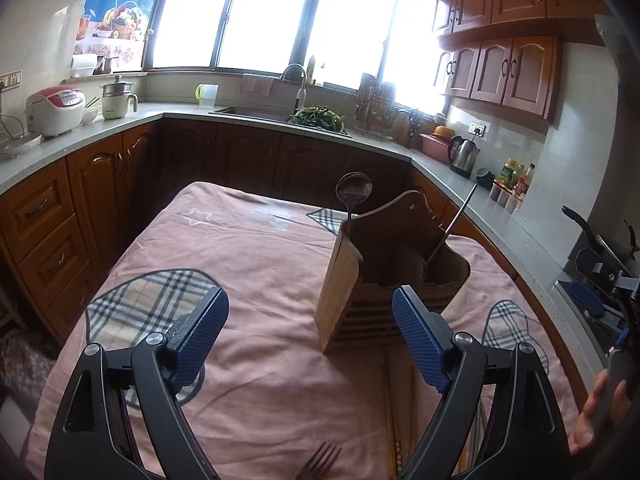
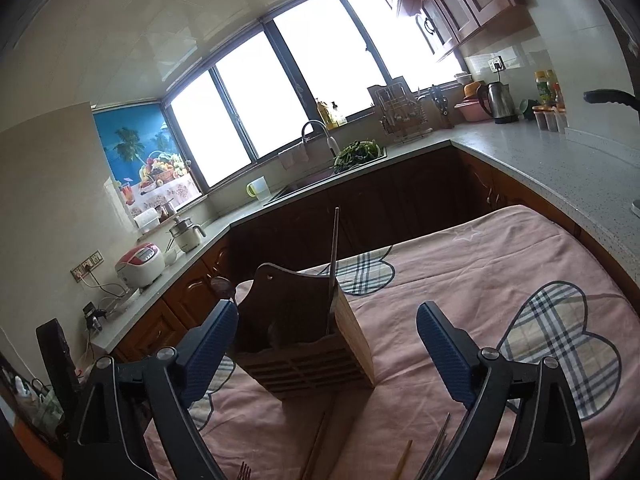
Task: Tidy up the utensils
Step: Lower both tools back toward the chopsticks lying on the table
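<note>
**Both grippers empty, loose cutlery left at the near edge**

Left wrist view: the left gripper (image 1: pixel 310 312) has its 2 blue ribbed pads spread wide with nothing between them, only the pink bedsheet-like cloth with plaid patches (image 1: pixel 248 248) showing through the gap. The slatted wooden utensil holder with a tall dark back panel (image 1: pixel 352 292) stands upright just ahead, slightly right of the gap. A dark metal ladle-shaped spoon (image 1: pixel 354 192) and a thin metal handle (image 1: pixel 460 220) already stand in it. A silver fork (image 1: pixel 320 462) lies on the cloth at the bottom edge, between the gripper arms.

Right wrist view: the right gripper (image 2: pixel 326 332) is likewise released, jaws wide and empty. The holder sits between its pads, nearer the left one, not touching either as far as I can tell. Wooden chopsticks (image 2: pixel 320 440) and a bundle of thin metal utensils (image 2: pixel 436 452) lie on the cloth below it.

Risks, as I judge them: the holder is tall, light and stands on soft, wrinkled cloth, so a pad brushing it on the next reach could tip it. The thin chopsticks lie flat on fabric, so a shallow pinch may catch cloth or slip off them.
</note>
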Demonstrator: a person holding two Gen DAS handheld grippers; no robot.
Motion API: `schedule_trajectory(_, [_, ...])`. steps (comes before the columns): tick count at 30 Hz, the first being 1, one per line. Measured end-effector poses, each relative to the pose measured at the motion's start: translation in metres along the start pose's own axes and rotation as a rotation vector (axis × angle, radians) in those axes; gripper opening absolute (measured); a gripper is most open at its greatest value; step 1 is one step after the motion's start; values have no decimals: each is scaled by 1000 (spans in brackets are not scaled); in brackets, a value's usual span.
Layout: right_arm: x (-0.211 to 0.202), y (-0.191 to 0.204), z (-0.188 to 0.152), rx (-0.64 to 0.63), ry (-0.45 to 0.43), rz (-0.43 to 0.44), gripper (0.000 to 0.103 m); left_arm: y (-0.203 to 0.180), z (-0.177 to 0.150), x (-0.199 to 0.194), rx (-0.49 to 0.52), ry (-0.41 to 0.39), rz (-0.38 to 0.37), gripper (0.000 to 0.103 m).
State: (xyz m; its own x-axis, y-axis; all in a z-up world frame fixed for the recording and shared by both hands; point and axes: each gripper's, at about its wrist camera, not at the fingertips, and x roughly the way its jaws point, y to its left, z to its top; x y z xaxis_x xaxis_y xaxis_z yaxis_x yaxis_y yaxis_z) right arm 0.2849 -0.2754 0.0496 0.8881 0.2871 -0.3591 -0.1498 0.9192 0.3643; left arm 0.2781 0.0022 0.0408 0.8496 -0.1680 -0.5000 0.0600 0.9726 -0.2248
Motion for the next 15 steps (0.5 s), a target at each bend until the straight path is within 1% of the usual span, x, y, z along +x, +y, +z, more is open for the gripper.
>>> schedule_trajectory(4, [-30, 0, -20, -6, 12, -16, 93, 7, -21, -23, -16, 38, -7, 87])
schedule_trajectory(9, [-63, -5, -42, 3, 24, -62, 93, 7, -43, -45, -15, 71, -21, 87])
schedule_trajectory(15, [-91, -18, -72, 24, 52, -119, 93, 5, -62, -56, -13, 112, -31, 86])
